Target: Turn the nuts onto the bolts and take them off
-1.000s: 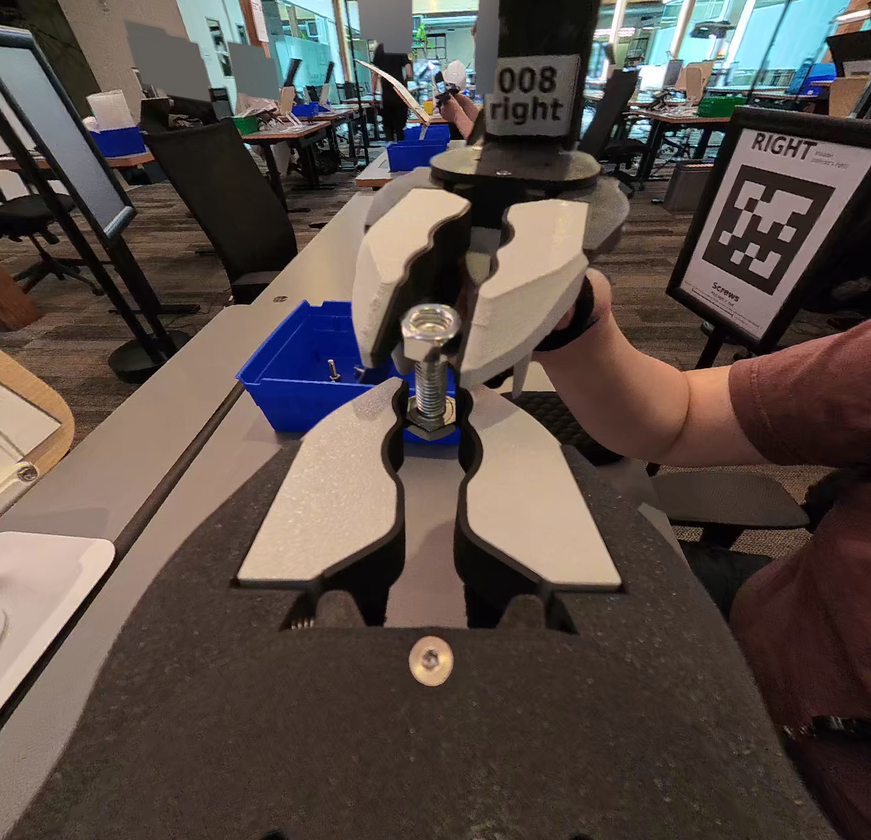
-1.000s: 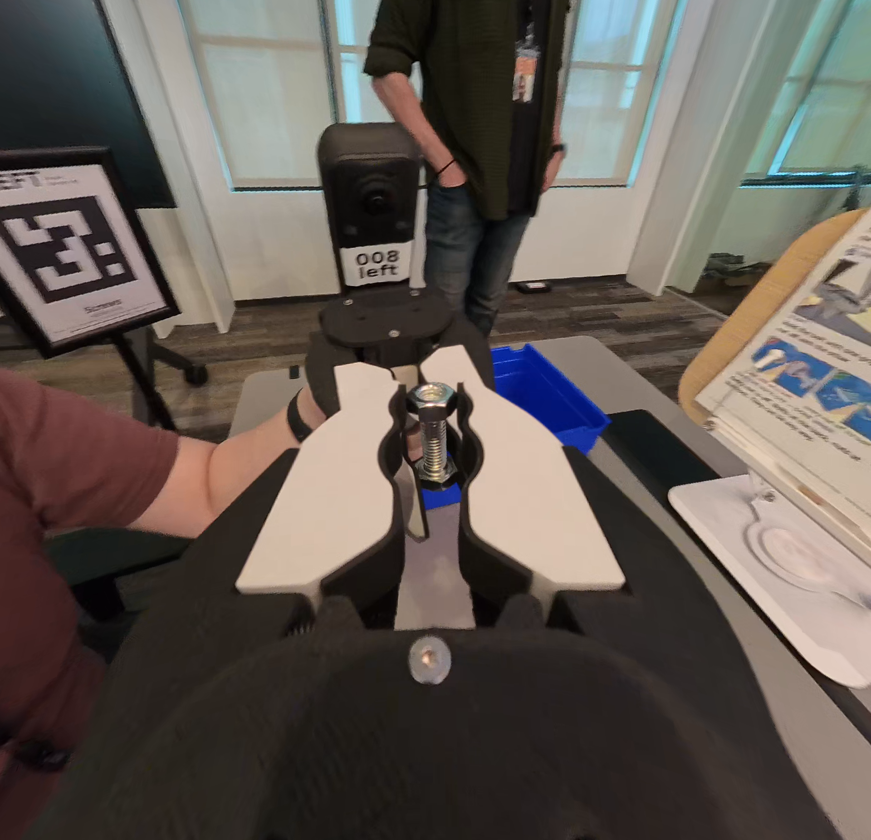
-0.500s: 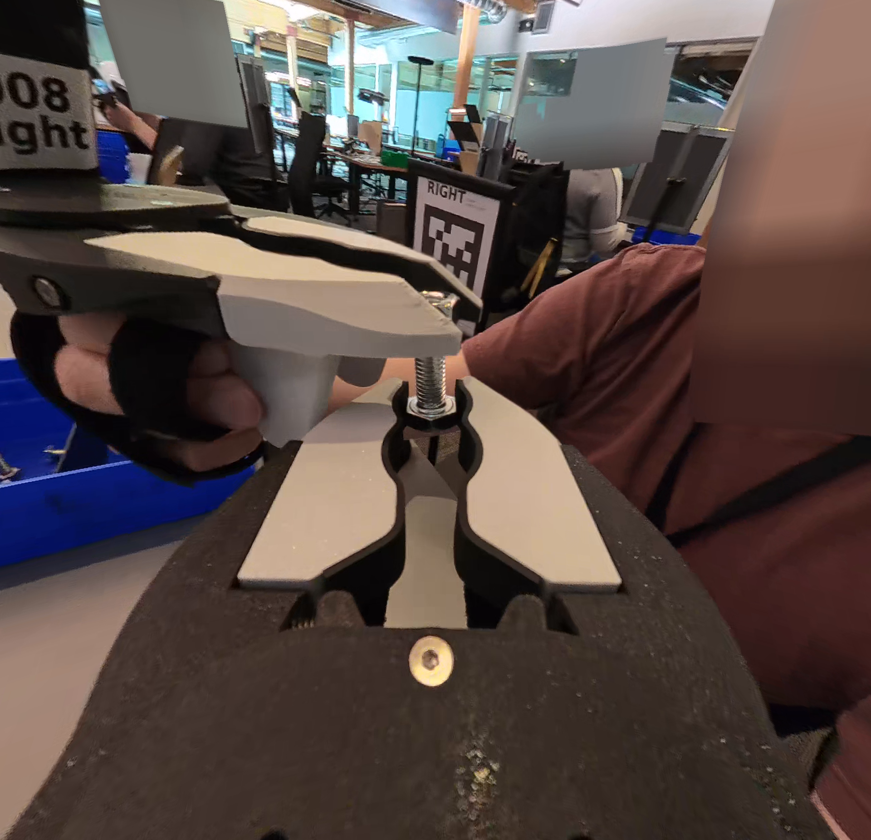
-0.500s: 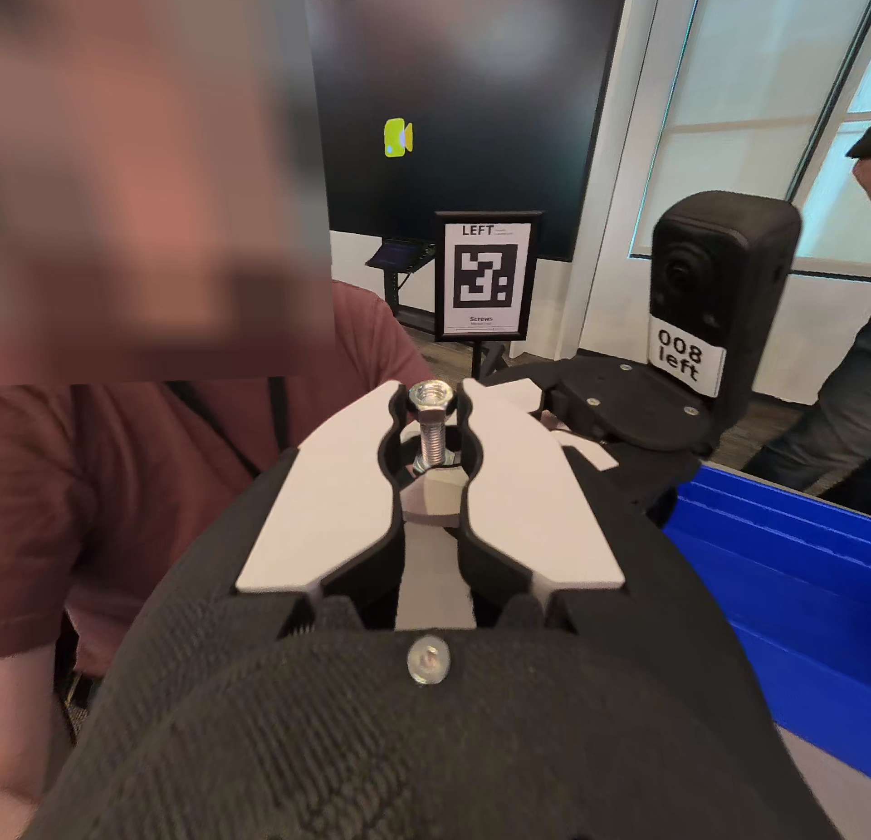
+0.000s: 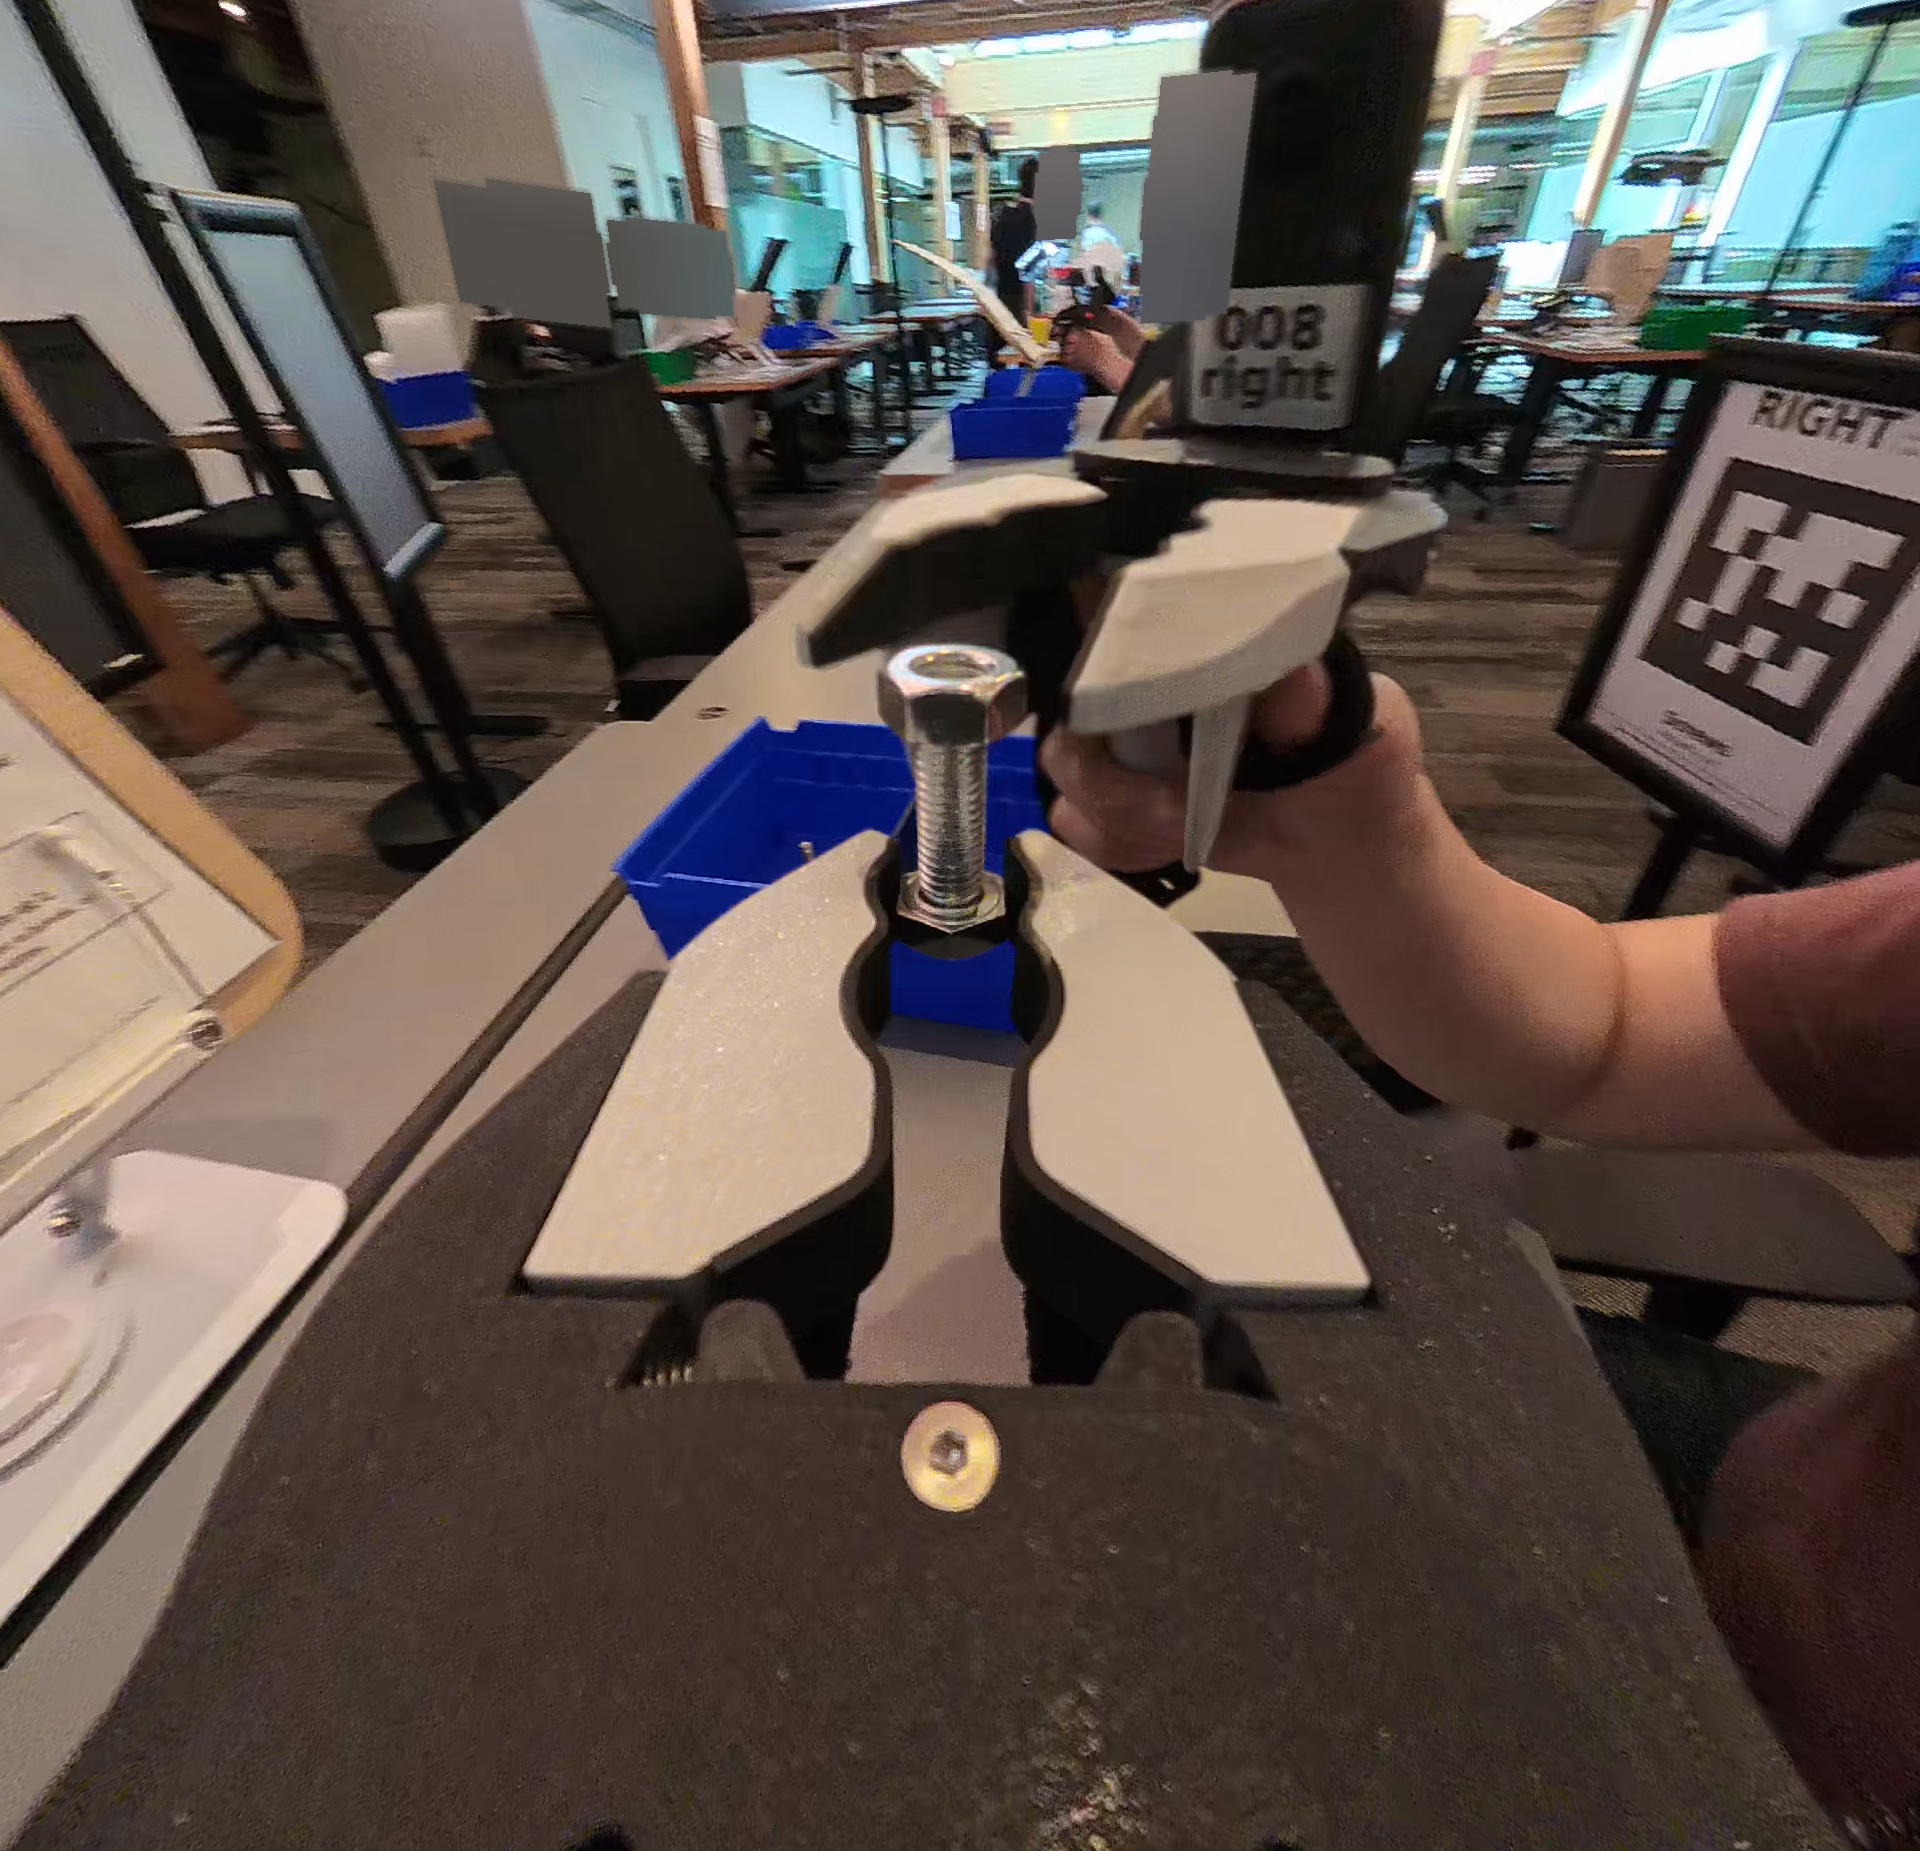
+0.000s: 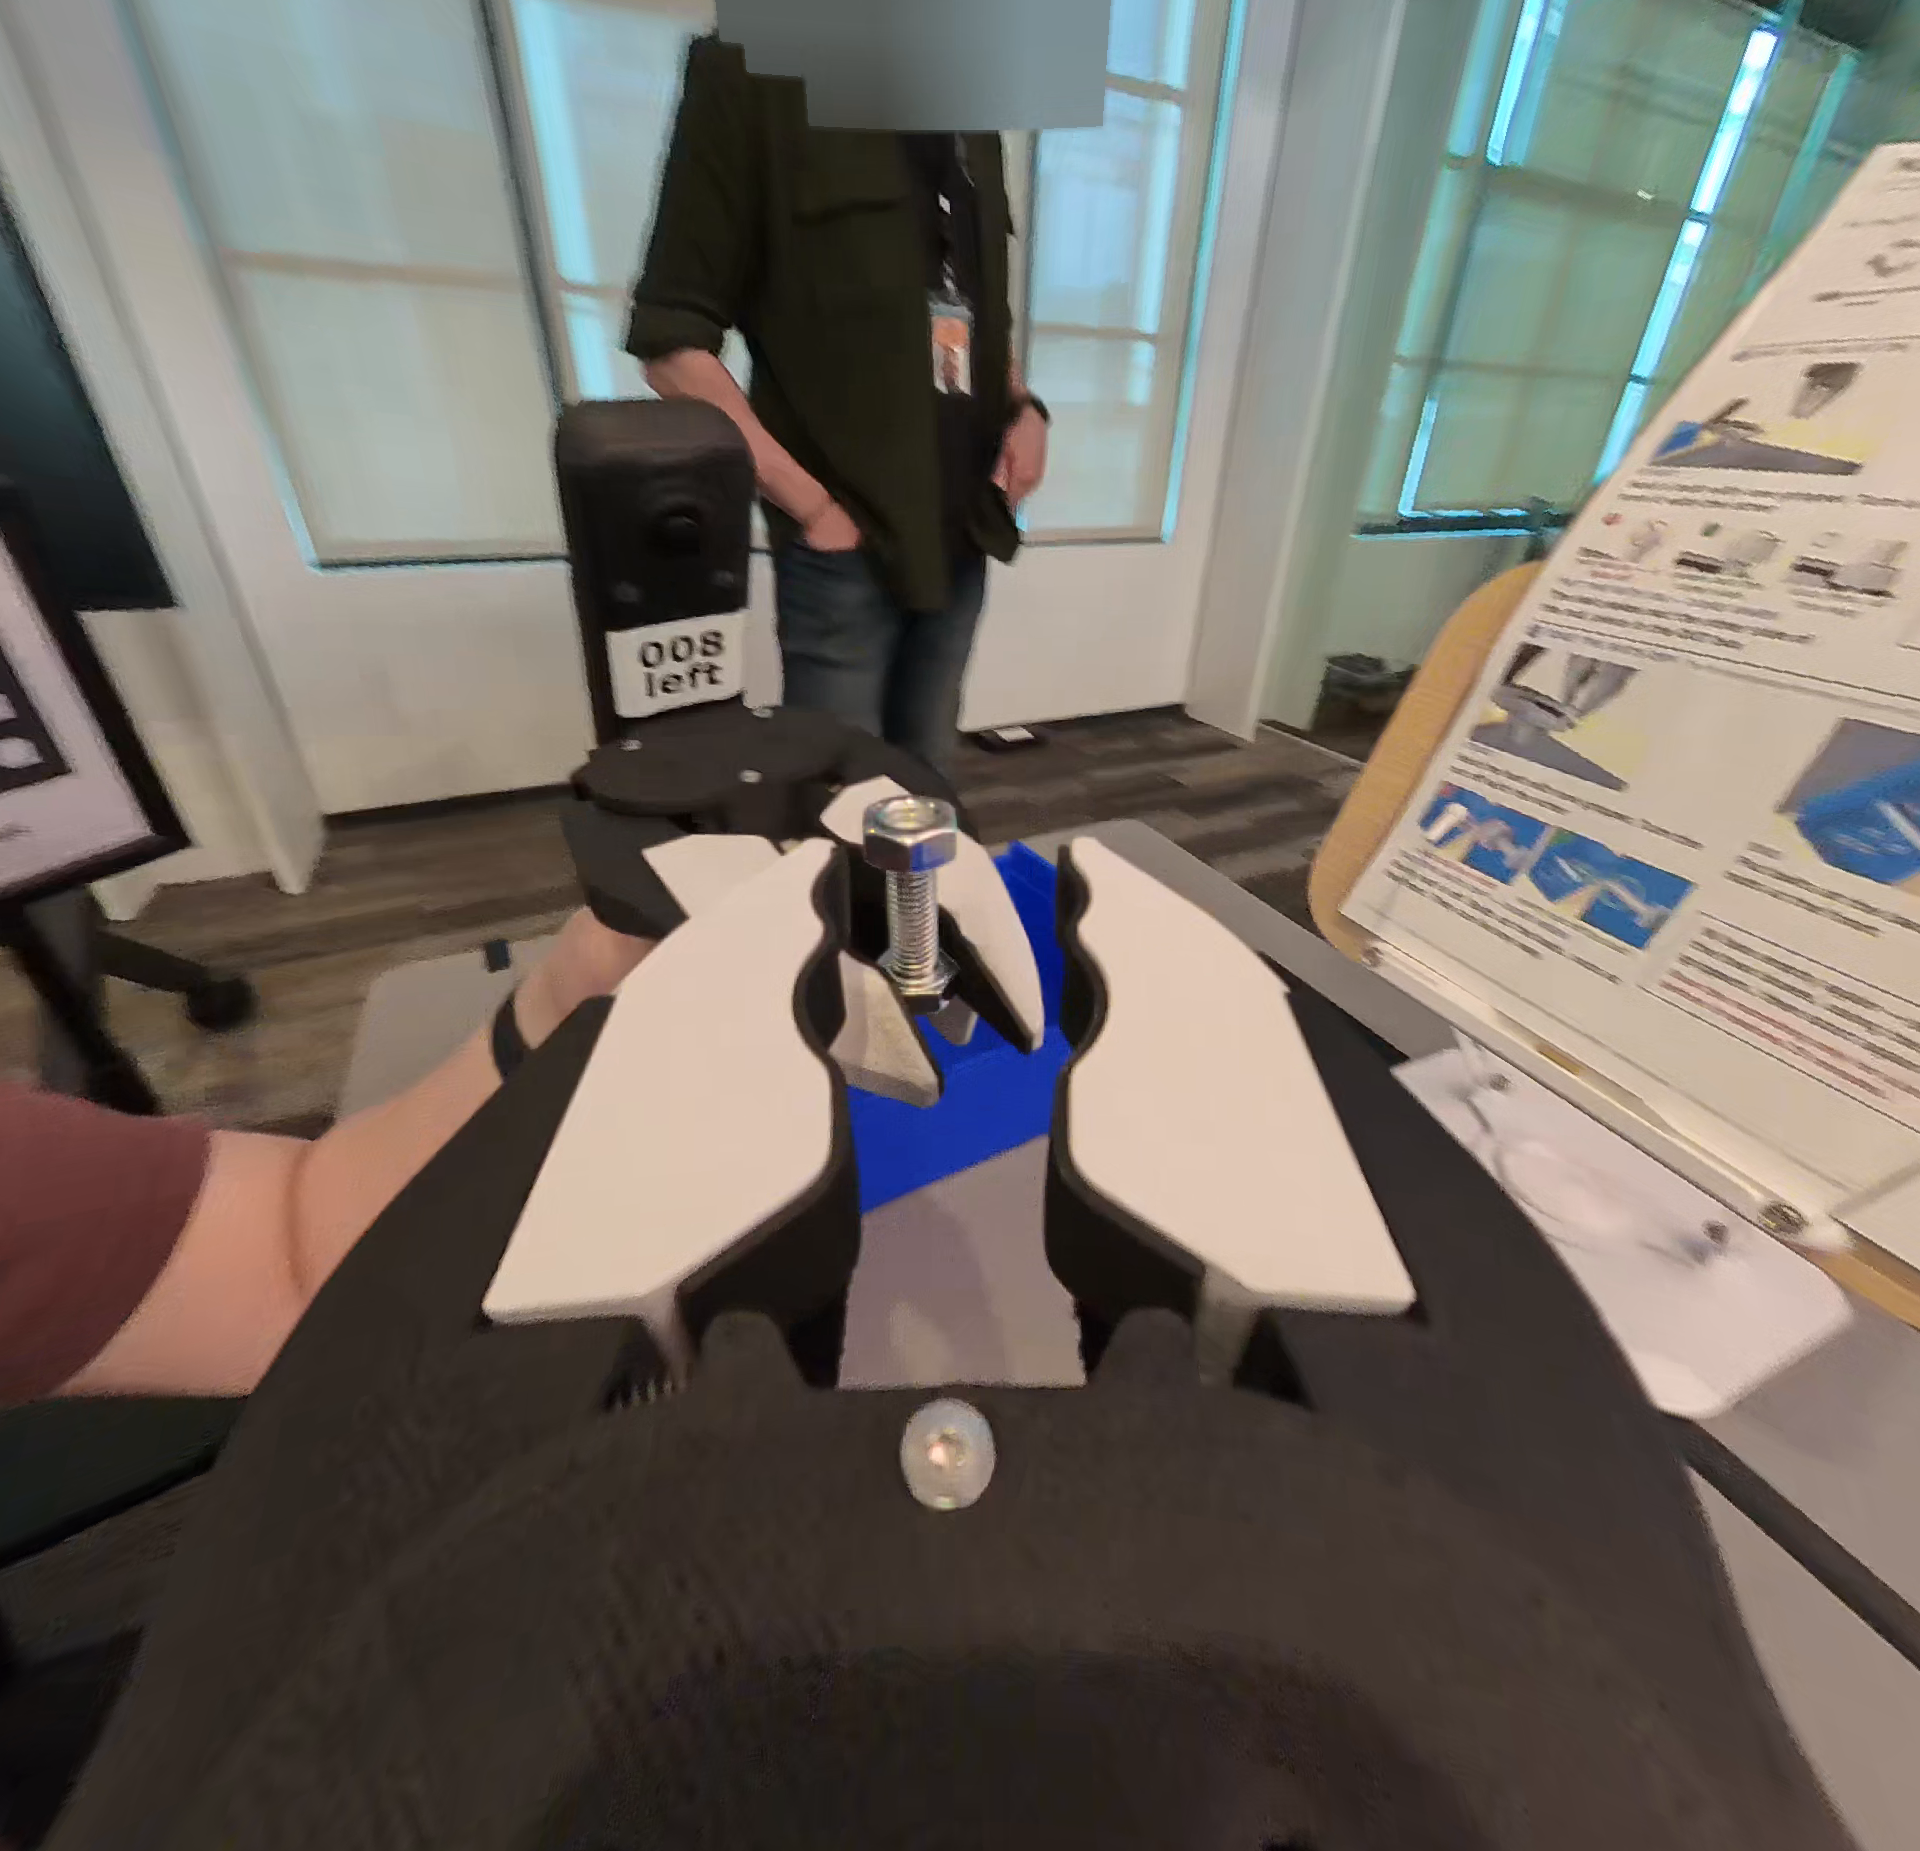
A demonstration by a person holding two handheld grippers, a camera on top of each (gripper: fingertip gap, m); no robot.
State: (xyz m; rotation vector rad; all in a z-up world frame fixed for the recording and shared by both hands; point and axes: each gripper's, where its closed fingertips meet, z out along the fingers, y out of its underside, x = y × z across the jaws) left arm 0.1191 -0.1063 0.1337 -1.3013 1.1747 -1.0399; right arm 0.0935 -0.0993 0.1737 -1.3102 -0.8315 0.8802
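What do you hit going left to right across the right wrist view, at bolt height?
Framed marker sign → left tool shut on the nut → bolt → blue bin → instruction board.

left tool (image 5: 951,871): fingers clamped, level | right tool (image 6: 945,902): fingers spread, facing it

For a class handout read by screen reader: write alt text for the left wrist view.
The left gripper is shut on a nut low on an upright bolt. The right gripper, jaws open, sits just behind the bolt's head, above a blue bin on a grey table.
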